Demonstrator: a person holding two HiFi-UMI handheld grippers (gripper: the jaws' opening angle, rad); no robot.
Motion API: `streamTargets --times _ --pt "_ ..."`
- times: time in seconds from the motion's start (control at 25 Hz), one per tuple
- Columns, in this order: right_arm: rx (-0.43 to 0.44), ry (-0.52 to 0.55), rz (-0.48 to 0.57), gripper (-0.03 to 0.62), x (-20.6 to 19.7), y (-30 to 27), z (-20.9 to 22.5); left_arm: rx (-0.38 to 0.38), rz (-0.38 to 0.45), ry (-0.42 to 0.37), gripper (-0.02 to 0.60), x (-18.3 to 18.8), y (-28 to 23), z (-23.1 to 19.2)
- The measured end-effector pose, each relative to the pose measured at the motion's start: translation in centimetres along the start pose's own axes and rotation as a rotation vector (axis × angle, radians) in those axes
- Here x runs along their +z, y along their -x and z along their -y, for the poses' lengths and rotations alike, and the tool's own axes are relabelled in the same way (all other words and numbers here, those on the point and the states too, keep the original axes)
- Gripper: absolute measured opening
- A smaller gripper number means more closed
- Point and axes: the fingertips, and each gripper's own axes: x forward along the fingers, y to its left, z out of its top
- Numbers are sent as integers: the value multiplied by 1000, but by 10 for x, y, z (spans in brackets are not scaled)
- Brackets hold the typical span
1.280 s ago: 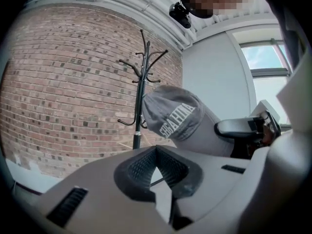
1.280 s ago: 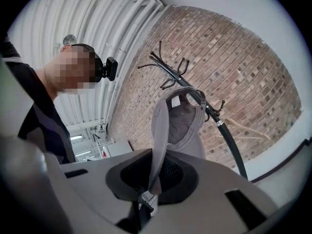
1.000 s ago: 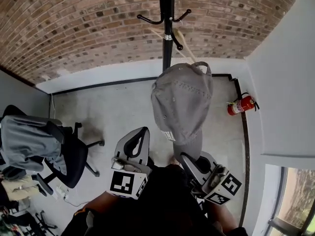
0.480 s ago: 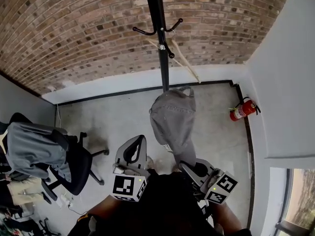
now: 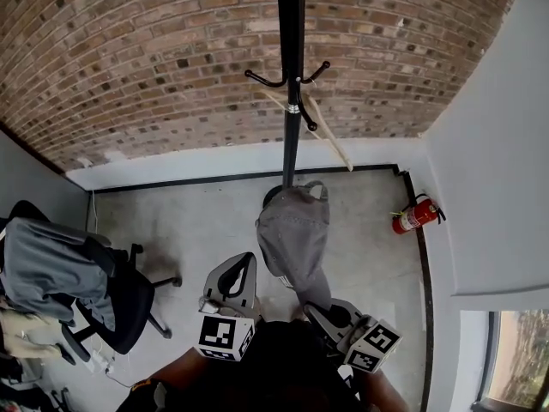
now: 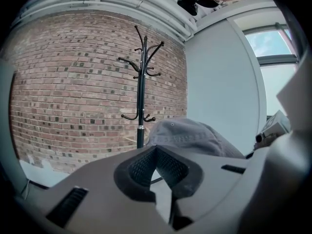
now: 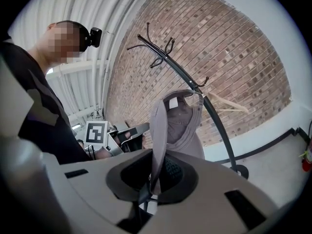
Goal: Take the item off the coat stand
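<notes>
The brick wall (image 5: 129, 58) fills the back of my feed, and the black coat stand (image 5: 292, 101) rises in front of it; I place everything else from that stand. Left of the stand, well apart from it, sits an office chair (image 5: 77, 273) with a grey garment draped over it.

The grey cap (image 5: 293, 234) is the task's item. It touches none of the stand's hooks. It hangs in the air just in front of the stand's base, on my side of the pole, so I judge the lift-off done.

The cap's long axis runs from the stand's foot back toward me, and its brim ends in the right gripper (image 5: 324, 309). The right gripper view shows both jaws clamped on that brim, with the crown standing up beyond them.

The left gripper (image 5: 249, 257) is beside the cap, on the left of the stand's line. Its jaws are together with nothing between them.

The right gripper alone carries the cap, so drawing it further from the stand falls to that hand.
</notes>
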Motion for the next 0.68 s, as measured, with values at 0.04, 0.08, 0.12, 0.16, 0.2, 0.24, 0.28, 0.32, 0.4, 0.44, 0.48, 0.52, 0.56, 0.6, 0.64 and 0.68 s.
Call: streamTargets --times 0.04,0.08,0.12,0.16,0.2,0.24,0.28,0.32,0.4,0.44,0.48,0.52,0.56,0.6,0.64,0.68 --pt "-2 5 -3 31 0 -2 0 1 1 2 25 1 0 -2" --pt "-3 7 -6 31 1 -3 0 3 2 4 25 1 1 -4" --pt "-5 9 -9 31 2 -5 0 4 4 4 25 3 1 -5" --pt "-5 10 -11 31 3 -5 0 4 7 5 25 4 1 -6" --pt "-6 13 -12 31 4 -6 1 5 10 5 25 6 0 -6" --pt "-5 15 -13 31 6 -6 1 6 13 6 25 7 0 -6" --pt "-4 16 -13 31 7 -7 0 8 16 7 25 8 0 -6" --pt "-2 17 -14 31 8 -7 -1 10 18 8 25 9 0 -6" --pt "0 27 -16 31 10 -9 -1 13 21 9 25 11 1 -8" --pt "0 31 -15 31 11 -9 -1 14 21 10 25 11 2 -8" --pt "0 34 -12 31 12 -9 -1 14 22 10 25 11 2 -9" --pt "0 36 -11 31 13 -9 0 15 22 10 25 12 2 -9" --pt "0 36 -10 31 14 -9 0 16 22 9 25 12 2 -9" --pt "1 37 -10 31 15 -9 0 18 22 9 25 12 2 -9" --pt "1 37 -11 31 16 -9 0 20 22 9 25 12 3 -10" --pt "1 37 -13 31 16 -8 0 22 22 9 25 12 3 -10"
